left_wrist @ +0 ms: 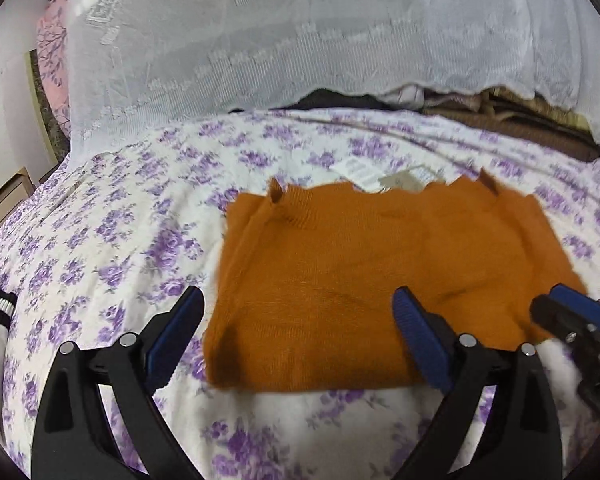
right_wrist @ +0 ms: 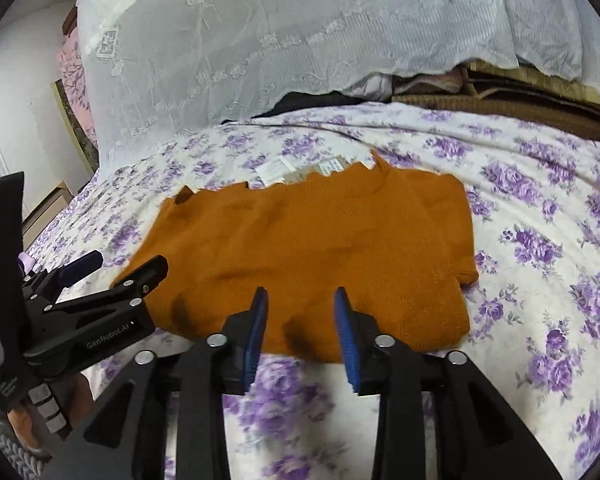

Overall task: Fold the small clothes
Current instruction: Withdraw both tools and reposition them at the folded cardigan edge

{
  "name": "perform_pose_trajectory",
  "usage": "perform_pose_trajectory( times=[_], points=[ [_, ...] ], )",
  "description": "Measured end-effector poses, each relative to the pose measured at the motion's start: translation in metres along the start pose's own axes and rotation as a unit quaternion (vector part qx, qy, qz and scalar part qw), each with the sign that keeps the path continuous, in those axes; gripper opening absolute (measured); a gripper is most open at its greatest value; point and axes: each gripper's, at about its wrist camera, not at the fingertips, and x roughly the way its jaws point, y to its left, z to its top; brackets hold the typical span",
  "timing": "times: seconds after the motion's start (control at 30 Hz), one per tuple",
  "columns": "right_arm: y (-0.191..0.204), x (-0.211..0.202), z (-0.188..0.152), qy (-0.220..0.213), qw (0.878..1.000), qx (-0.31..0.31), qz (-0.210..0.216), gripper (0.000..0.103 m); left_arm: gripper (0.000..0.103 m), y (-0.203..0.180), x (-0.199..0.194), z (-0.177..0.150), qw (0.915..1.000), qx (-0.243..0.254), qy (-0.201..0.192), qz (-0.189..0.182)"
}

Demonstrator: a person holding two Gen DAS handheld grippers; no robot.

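An orange knit garment (left_wrist: 364, 280) lies folded in a rough rectangle on the floral bedsheet (left_wrist: 120, 240); it also shows in the right wrist view (right_wrist: 312, 248). White paper tags (left_wrist: 360, 172) stick out at its far edge. My left gripper (left_wrist: 300, 312) is wide open and empty, just above the garment's near edge. My right gripper (right_wrist: 302, 308) is open and empty over the garment's near edge; it also shows at the right of the left wrist view (left_wrist: 556, 308). The left gripper shows at the left of the right wrist view (right_wrist: 116, 264).
A white lace cover (left_wrist: 300, 40) drapes over a pile at the back of the bed. Brown folded blankets (right_wrist: 500, 96) lie under it at the back right. A pink floral pillow (left_wrist: 54, 60) stands at the far left. The sheet (right_wrist: 540, 240) surrounds the garment.
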Motion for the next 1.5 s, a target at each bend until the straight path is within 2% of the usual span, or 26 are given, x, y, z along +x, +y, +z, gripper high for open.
perform_pose_trajectory(
  times=[0.27,0.5,0.73,0.87,1.0,1.1,1.23,1.3,1.33,1.43,1.5],
  points=[
    [0.025,-0.025,-0.008,-0.019,1.000,-0.017,0.003,0.045,0.093,0.002,-0.028,-0.008,0.9997,-0.009,-0.015,-0.016],
    [0.022,-0.048,-0.018,-0.031,1.000,0.006,0.002,0.053,0.093,0.009,-0.045,-0.014,0.9991,-0.022,-0.026,-0.027],
    [0.017,-0.058,-0.023,-0.037,0.999,0.022,-0.003,0.053,0.097,0.024,-0.043,-0.009,0.9982,-0.043,-0.016,-0.037],
    [0.028,-0.046,-0.010,-0.038,0.999,0.007,-0.005,0.053,0.097,0.046,-0.020,0.004,0.9949,-0.087,0.018,-0.046],
    [0.034,-0.018,0.006,-0.025,1.000,0.008,-0.007,0.053,0.097,0.041,0.001,0.011,0.9966,-0.072,0.030,-0.027],
    [0.038,0.008,0.015,-0.009,1.000,0.009,-0.010,0.053,0.097,0.036,0.023,0.015,0.9976,-0.056,0.040,0.003],
    [0.035,0.046,0.024,0.017,0.999,0.008,-0.031,0.053,0.097,0.044,0.063,0.015,0.9932,-0.070,0.091,0.018],
    [0.023,0.071,0.020,0.053,0.998,0.027,-0.028,0.054,0.099,0.051,0.086,0.009,0.9877,-0.088,0.129,0.005],
    [0.018,0.076,0.017,0.054,0.998,0.033,-0.019,0.055,0.099,0.057,0.089,0.009,0.9853,-0.103,0.136,-0.009],
    [0.018,0.071,0.017,0.047,0.998,0.034,0.004,0.063,0.099,0.063,0.088,0.010,0.9825,-0.121,0.139,-0.029],
    [0.015,0.068,0.014,0.038,0.998,0.039,0.020,0.064,0.099,0.065,0.084,0.009,0.9819,-0.126,0.136,-0.039]
  ],
)
